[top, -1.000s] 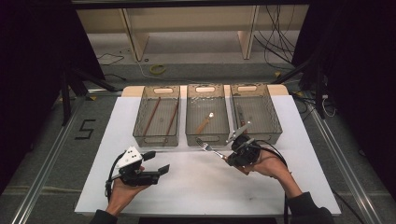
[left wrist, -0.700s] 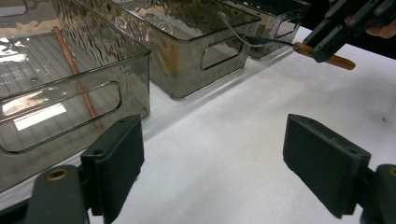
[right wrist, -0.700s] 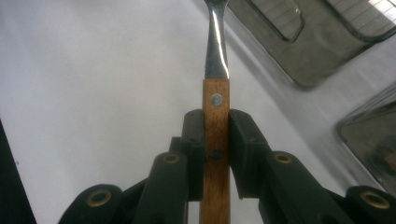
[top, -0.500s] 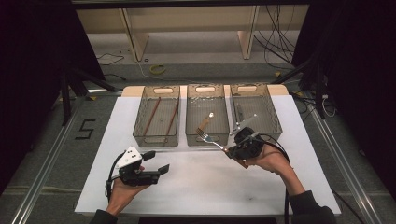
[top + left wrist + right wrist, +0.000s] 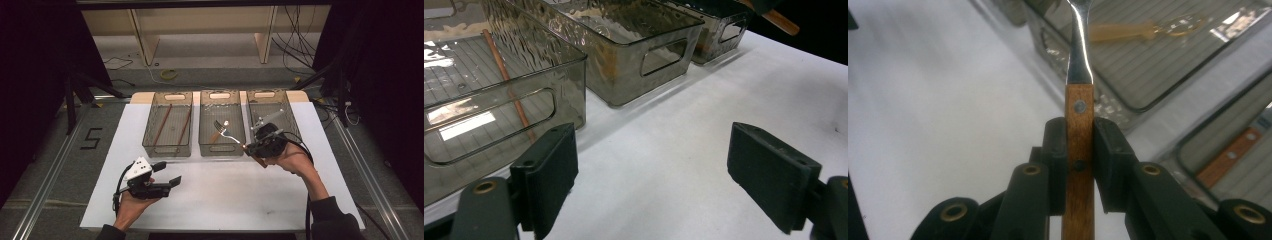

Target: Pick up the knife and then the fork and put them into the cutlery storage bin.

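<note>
Both pads of the right tongs (image 5: 1079,165) clamp the fork's (image 5: 1079,100) wooden handle.

"5" marked on floor (image 5: 90,138), left of table.

A lab recording bay is surrounding the white surface (image 5: 220,200): black curtains (image 5: 45,55) hanging, cables (image 5: 300,45) trailing behind it.

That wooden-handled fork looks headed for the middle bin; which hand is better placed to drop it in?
Right. The right gripper is clamped on the wooden-handled metal fork, whose tines hang over the middle smoky clear plastic bin. The left gripper sits open, empty, low over the white table, farther from that bin.
</note>
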